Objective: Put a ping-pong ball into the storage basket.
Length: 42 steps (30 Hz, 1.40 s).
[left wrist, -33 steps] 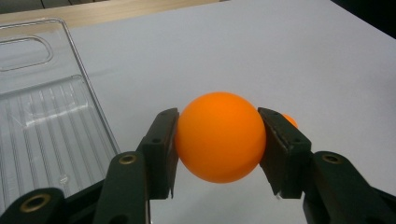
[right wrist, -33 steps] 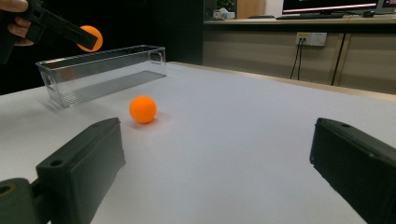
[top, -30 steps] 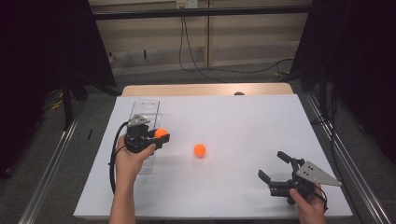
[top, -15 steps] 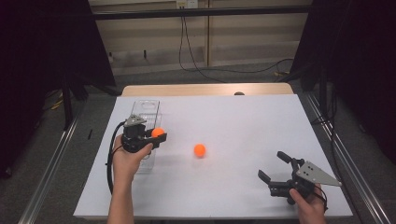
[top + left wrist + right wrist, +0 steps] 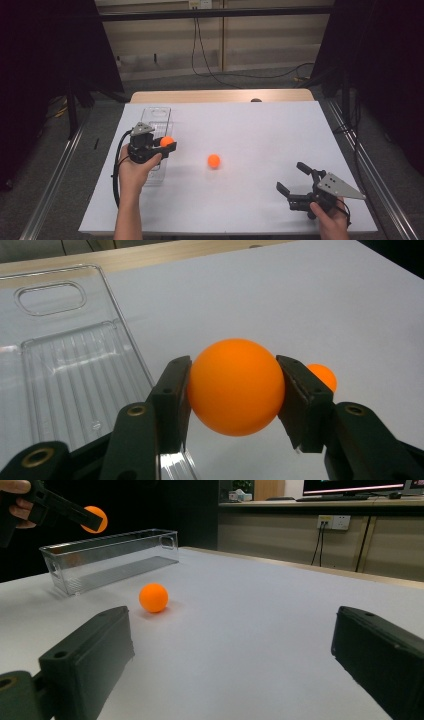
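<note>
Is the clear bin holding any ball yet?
No: in the right gripper view the clear bin stands empty, one orange ball lies on the table beside it and the other ball sits clamped in the left gripper above.

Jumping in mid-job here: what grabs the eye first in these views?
The left gripper holds an orange ball clamped between its jaws, raised at the clear plastic bin on the table's left side. A second orange ball lies loose mid-table, and the right gripper waits open at the near right.
</note>
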Each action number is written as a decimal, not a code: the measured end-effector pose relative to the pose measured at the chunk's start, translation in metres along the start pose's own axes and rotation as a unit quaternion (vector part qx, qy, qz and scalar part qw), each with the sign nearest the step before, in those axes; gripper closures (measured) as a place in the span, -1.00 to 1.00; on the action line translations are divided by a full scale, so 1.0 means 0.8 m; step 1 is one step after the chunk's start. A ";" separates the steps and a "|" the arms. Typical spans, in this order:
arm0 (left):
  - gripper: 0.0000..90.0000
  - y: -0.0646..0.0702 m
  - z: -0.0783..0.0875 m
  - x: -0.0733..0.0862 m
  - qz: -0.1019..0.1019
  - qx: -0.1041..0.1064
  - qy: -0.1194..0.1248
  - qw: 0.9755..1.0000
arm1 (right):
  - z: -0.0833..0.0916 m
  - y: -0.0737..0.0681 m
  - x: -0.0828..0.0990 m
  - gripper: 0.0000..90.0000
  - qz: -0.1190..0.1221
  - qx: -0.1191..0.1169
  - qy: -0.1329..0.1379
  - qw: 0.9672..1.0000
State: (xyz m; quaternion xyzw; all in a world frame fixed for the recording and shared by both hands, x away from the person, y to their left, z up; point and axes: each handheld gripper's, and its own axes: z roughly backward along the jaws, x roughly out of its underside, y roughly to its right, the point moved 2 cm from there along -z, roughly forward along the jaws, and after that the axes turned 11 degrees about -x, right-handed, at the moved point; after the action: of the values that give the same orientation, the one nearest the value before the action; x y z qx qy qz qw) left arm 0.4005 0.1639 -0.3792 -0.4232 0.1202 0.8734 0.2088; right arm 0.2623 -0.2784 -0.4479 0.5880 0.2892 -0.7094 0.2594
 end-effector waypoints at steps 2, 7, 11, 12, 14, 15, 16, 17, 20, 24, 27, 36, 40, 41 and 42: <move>0.13 -0.001 0.000 0.000 0.002 -0.001 0.001 1.000 | 0.000 0.000 0.000 -0.94 0.000 0.000 0.000 1.000; 0.13 -0.004 0.003 0.001 0.003 -0.006 0.006 1.000 | 0.000 0.000 0.000 -0.94 0.000 -0.001 0.000 1.000; 0.13 -0.006 0.004 0.001 0.003 -0.008 0.005 1.000 | 0.000 0.000 0.000 -0.94 0.001 -0.001 0.001 1.000; 0.13 -0.007 0.004 0.001 0.003 -0.008 0.006 1.000 | 0.000 0.000 0.000 -0.94 0.001 -0.001 0.000 1.000; 0.13 -0.008 0.004 0.002 0.003 -0.010 0.005 1.000 | 0.000 0.000 0.000 -0.94 0.001 -0.001 0.001 1.000; 0.13 -0.008 0.004 0.002 0.004 -0.011 0.005 1.000 | 0.000 0.000 0.000 -0.94 0.001 -0.001 0.001 1.000; 0.13 -0.009 0.004 0.002 0.005 -0.011 0.006 1.000 | 0.000 0.000 0.000 -0.94 0.001 -0.001 0.000 1.000; 0.13 -0.010 0.004 0.002 0.004 -0.012 0.007 1.000 | 0.000 0.000 0.000 -0.94 0.001 -0.001 0.000 1.000; 0.13 -0.012 0.004 0.003 0.003 -0.016 0.008 1.000 | 0.000 0.000 0.000 -0.94 0.001 -0.002 0.000 1.000; 0.13 -0.014 0.004 0.004 0.000 -0.019 0.007 1.000 | 0.000 0.000 0.000 -0.94 0.001 -0.001 0.001 1.000; 0.13 -0.015 0.004 0.004 -0.001 -0.022 0.007 1.000 | 0.000 0.000 0.000 -0.94 0.001 -0.001 0.001 1.000; 0.13 -0.023 0.007 0.008 0.008 -0.028 0.009 1.000 | 0.000 0.000 0.000 -0.94 0.000 -0.002 0.001 1.000; 0.13 -0.027 0.007 0.009 0.011 -0.032 0.008 0.999 | 0.000 -0.001 0.000 -0.94 0.000 -0.002 0.001 1.000; 0.13 -0.027 0.007 0.010 0.011 -0.033 0.009 0.999 | 0.000 0.000 0.000 -0.94 0.000 -0.002 0.001 1.000; 0.13 -0.028 0.007 0.010 0.013 -0.033 0.010 0.999 | 0.000 -0.001 0.000 -0.94 0.000 -0.002 0.002 1.000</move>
State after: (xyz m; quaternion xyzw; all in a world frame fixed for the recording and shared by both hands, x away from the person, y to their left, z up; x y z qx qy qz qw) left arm 0.4025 0.1878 -0.3823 -0.4368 0.0988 0.8753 0.1824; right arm 0.2620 -0.2782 -0.4475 0.5885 0.2913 -0.7078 0.2603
